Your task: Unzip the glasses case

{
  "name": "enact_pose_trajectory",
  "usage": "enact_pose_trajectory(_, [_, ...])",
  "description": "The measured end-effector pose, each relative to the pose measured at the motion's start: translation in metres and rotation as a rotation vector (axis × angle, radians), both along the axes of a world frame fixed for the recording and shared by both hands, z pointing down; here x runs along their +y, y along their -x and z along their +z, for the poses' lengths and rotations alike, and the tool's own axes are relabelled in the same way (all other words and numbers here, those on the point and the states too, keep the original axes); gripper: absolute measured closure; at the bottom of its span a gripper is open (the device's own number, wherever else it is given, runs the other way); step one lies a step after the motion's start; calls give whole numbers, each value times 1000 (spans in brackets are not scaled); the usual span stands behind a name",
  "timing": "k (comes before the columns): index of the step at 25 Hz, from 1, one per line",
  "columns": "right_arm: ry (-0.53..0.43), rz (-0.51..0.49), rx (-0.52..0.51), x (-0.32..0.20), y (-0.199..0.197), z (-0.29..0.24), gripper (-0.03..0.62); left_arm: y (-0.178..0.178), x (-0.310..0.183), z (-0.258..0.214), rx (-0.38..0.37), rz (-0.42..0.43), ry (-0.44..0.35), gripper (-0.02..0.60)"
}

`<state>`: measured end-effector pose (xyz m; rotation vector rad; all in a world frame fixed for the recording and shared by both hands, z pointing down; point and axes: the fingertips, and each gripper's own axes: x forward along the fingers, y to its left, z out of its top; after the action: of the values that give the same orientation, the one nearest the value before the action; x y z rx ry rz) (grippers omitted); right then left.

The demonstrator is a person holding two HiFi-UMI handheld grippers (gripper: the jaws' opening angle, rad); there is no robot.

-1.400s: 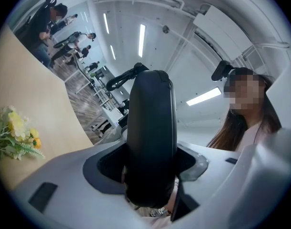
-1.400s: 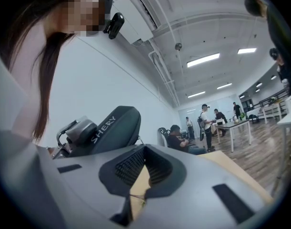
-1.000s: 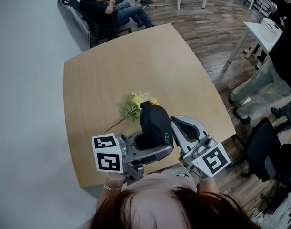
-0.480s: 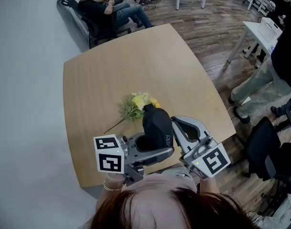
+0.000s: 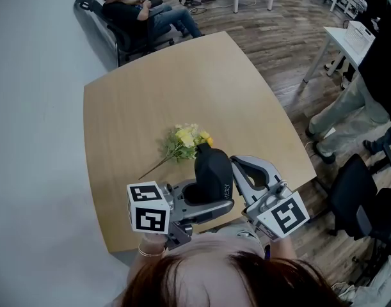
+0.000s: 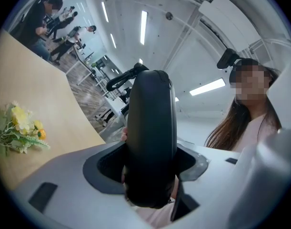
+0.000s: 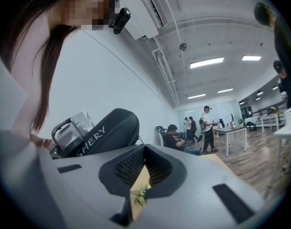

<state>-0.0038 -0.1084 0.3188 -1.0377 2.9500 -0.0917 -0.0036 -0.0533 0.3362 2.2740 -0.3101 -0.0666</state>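
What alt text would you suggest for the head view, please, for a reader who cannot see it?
Seen from above, the left gripper clamps a black glasses case over the near edge of a wooden table, with the shut, empty right gripper close beside it. Yellow flowers lie on the table beyond.

Black glasses case (image 5: 212,171) upright, clamped in left gripper (image 5: 203,199).

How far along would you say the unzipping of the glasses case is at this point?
Done: the left tool is clamped on the black glasses case, holding it upright. In hand: the right tool sits beside the case, empty. Left: the case looks closed, so the zip pull is yet to be caught and drawn round.
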Motion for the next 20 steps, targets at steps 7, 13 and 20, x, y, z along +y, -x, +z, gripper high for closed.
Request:
enact_pose_trajectory(7, [-7,10,13,4,-5,-1,580,-5,6,2,-21,19,5,302])
enact_pose_trajectory(13, [-50,1,-5,5,-3,-7,580,-5,11,8,-41,37,11,302])
enact_pose_trajectory(20, [-31,18,55,5,-7,-1,580,-7,15,14,-63,57,16,302])
